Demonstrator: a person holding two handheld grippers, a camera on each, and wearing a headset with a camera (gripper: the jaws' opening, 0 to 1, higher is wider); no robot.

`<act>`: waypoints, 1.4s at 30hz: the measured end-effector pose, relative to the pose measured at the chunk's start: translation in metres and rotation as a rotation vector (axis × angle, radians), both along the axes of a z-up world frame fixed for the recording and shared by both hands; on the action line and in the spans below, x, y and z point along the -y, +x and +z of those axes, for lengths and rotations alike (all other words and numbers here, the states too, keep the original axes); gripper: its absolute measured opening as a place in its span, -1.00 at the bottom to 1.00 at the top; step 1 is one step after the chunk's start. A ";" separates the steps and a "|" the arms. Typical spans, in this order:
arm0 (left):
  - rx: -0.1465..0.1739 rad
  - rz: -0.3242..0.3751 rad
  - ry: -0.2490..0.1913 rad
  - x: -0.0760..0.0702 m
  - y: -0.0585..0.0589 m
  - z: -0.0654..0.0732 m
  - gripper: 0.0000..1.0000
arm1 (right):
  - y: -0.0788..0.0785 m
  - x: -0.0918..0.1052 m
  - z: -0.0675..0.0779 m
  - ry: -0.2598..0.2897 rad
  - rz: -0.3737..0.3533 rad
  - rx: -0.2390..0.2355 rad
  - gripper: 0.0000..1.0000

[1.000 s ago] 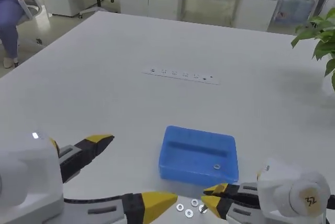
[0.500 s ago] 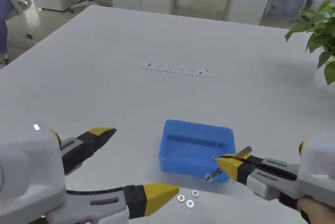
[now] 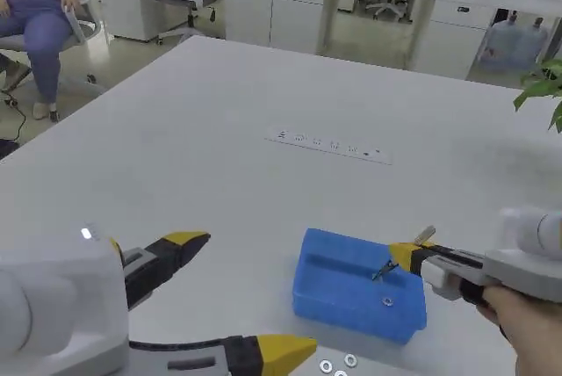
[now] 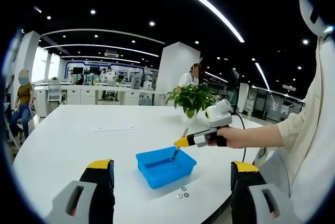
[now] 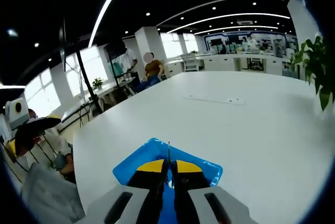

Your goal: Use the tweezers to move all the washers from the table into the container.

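table: white, blue container set on it | left gripper: jaws spread wide, nothing held, left of the container | right gripper: jaws clamped on tweezers, whose tips are held over the container | one washer is seen inside, below the tips | loose washers are left on the table just beside the container's near wall

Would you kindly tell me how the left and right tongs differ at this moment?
The left tongs gape open, holding nothing; the right tongs are shut on the tweezers. The left tongs sit beside the container; the right tongs reach over it. Both have yellow tips.
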State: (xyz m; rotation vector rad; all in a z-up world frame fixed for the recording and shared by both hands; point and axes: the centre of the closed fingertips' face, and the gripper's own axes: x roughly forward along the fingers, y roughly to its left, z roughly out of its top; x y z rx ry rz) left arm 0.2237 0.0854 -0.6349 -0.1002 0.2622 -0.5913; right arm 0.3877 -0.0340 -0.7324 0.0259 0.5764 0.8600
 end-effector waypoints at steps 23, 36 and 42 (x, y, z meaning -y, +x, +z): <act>-0.010 0.007 -0.007 0.002 0.001 -0.003 0.88 | -0.010 -0.014 -0.014 -0.067 0.142 0.022 -0.95; -0.021 -0.003 -0.008 0.006 0.003 -0.008 0.88 | -0.087 -0.039 0.028 0.104 0.325 0.002 -0.95; -0.023 -0.019 -0.009 0.010 0.002 -0.008 0.87 | -0.092 -0.030 0.000 0.069 0.289 -0.069 -0.95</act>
